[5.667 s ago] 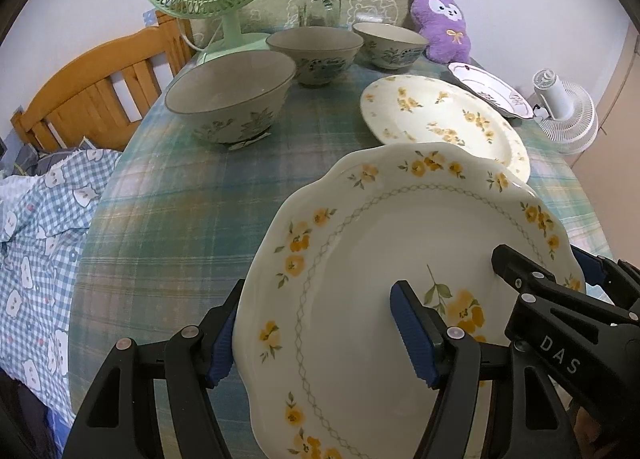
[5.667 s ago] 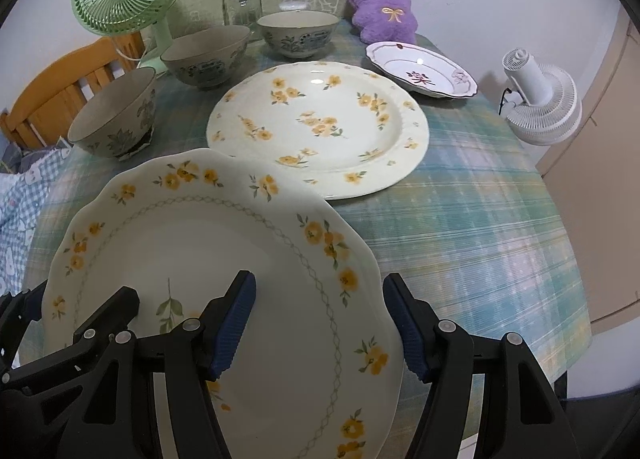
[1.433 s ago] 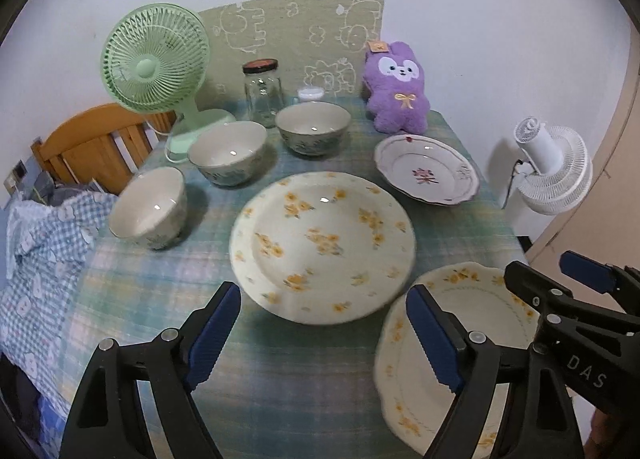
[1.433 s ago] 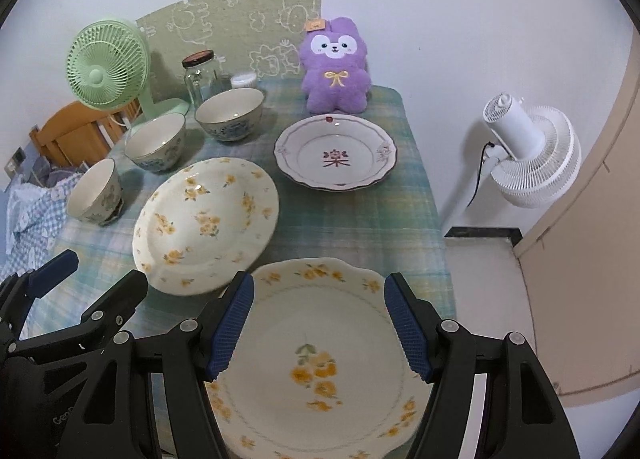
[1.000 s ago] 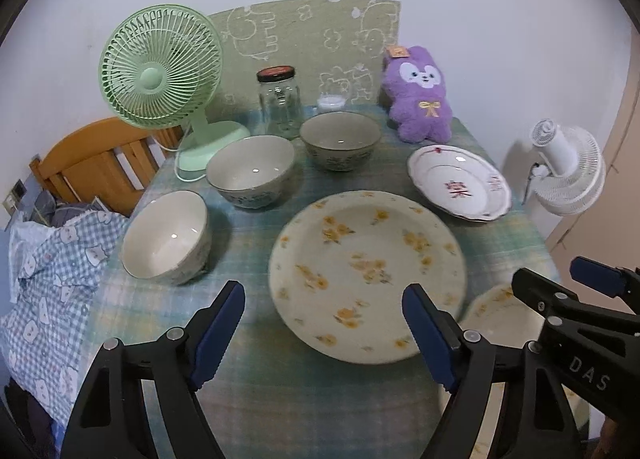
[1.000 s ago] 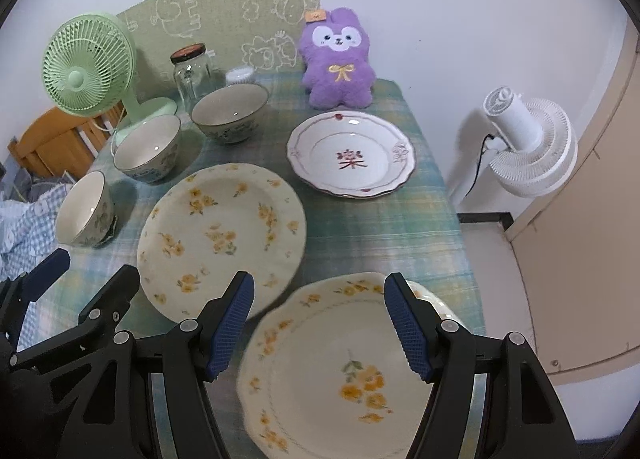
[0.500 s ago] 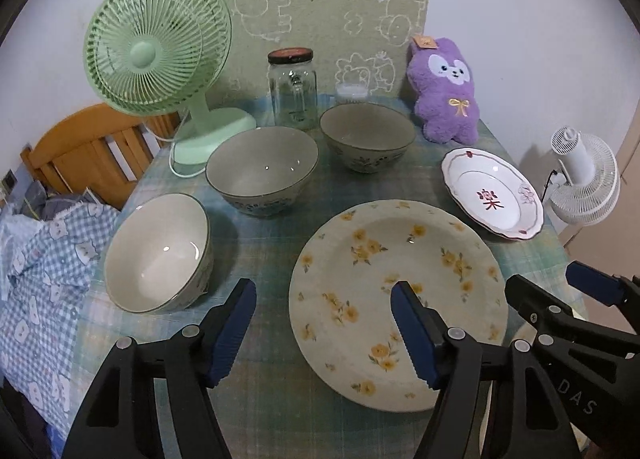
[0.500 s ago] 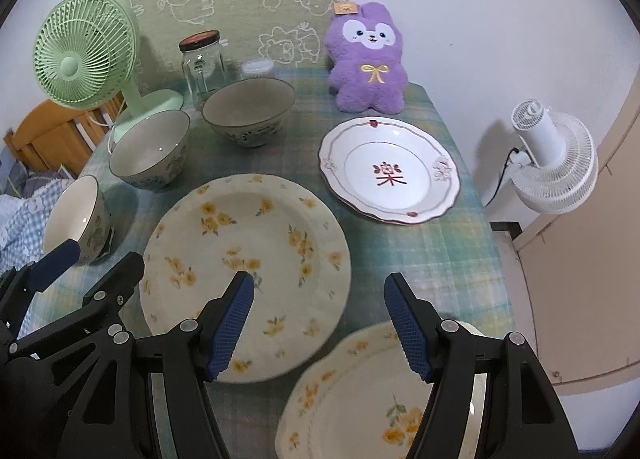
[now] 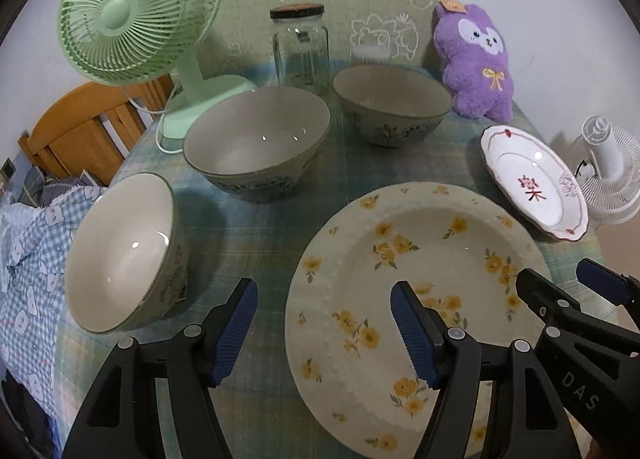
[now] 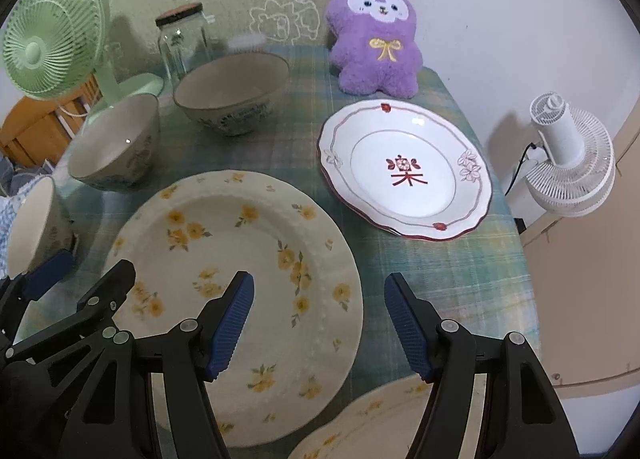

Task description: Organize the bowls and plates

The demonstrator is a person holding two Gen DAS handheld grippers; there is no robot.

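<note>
Item: large round yellow-flower plate, flat on the bench, centre-front. My left jaws hang over its near-left rim, spread wide, nothing held; the right-hand pad is above the plate's well, the left-hand pad off the rim over cloth. My right jaws hang over its near-right rim, equally wide, nothing held.

Item: scalloped yellow-flower plate, flat at the near edge of the bench, just below my right jaws, only its far rim showing. A few seconds ago both jaws carried it; it has since been set down and let go, and both jaws have moved forward to the round plate. Judgement: the scalloped plate now serves as the base of a stack, and the round plate is the next to lift.

Item: white plate with red character, right of the round plate, apart from it.

Item: three bowls, left side: near bowl, tilted; middle bowl; far bowl. None nested yet.

Surroundings: glass jar, green fan, purple plush, white fan off the bench, wooden headboard.
</note>
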